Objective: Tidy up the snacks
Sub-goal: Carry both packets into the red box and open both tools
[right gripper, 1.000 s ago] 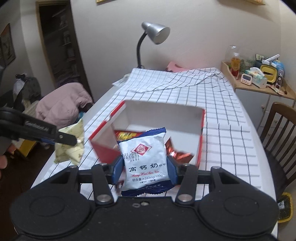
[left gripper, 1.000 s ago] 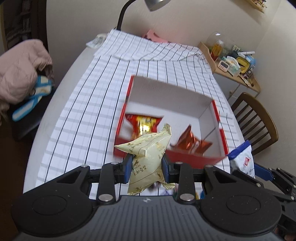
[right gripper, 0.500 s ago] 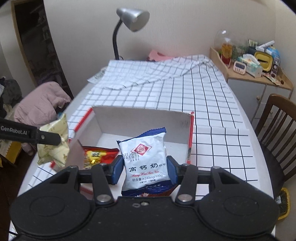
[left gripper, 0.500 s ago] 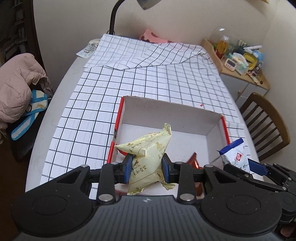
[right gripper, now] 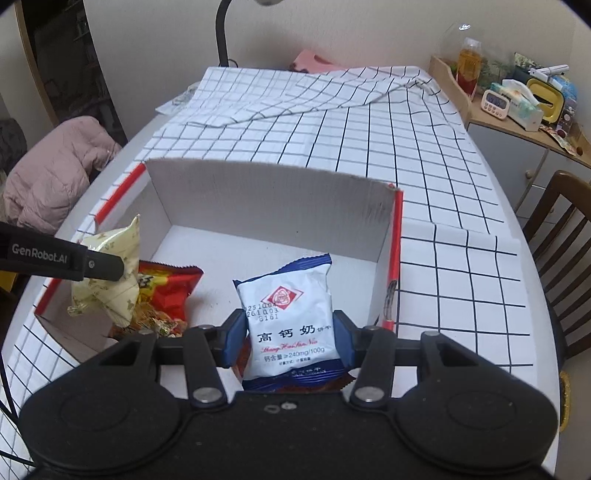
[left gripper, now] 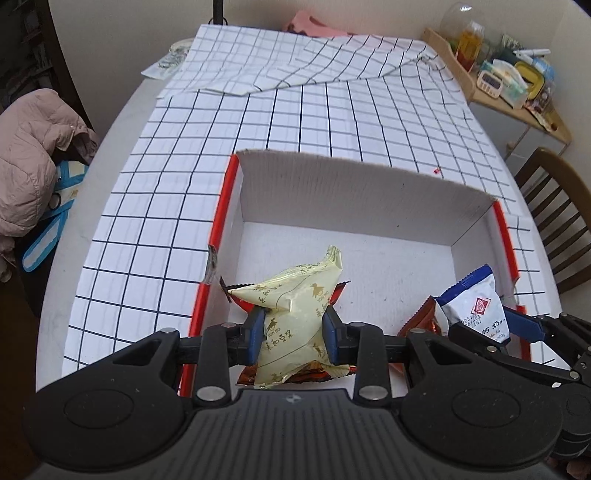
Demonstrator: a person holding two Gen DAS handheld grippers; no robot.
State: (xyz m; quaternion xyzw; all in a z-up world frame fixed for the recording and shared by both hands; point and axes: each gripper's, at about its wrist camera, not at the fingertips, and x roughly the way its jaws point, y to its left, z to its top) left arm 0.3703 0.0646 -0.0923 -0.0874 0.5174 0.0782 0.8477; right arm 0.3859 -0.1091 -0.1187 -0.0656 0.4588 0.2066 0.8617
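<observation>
My left gripper [left gripper: 291, 334] is shut on a pale yellow snack packet [left gripper: 295, 314] and holds it over the near left part of the open white box with red edges [left gripper: 354, 192]. My right gripper [right gripper: 290, 338] is shut on a white and blue milk biscuit packet [right gripper: 290, 314] over the box's near right part [right gripper: 258, 199]. Red snack packets [right gripper: 166, 291] lie in the box under the yellow packet [right gripper: 110, 280]. The blue packet also shows in the left wrist view [left gripper: 476, 306], beside an orange-red packet [left gripper: 421, 321].
The box stands on a table under a white checked cloth [left gripper: 332, 110]. A wooden chair [right gripper: 557, 236] stands at the right. A shelf with bottles and a timer [right gripper: 517, 99] is at the far right. A pink jacket [left gripper: 29, 147] lies left of the table. A lamp stem [right gripper: 221, 33] rises at the back.
Both grippers have moved forward and down over the box with their packets still held. The box now fills more of both views.
</observation>
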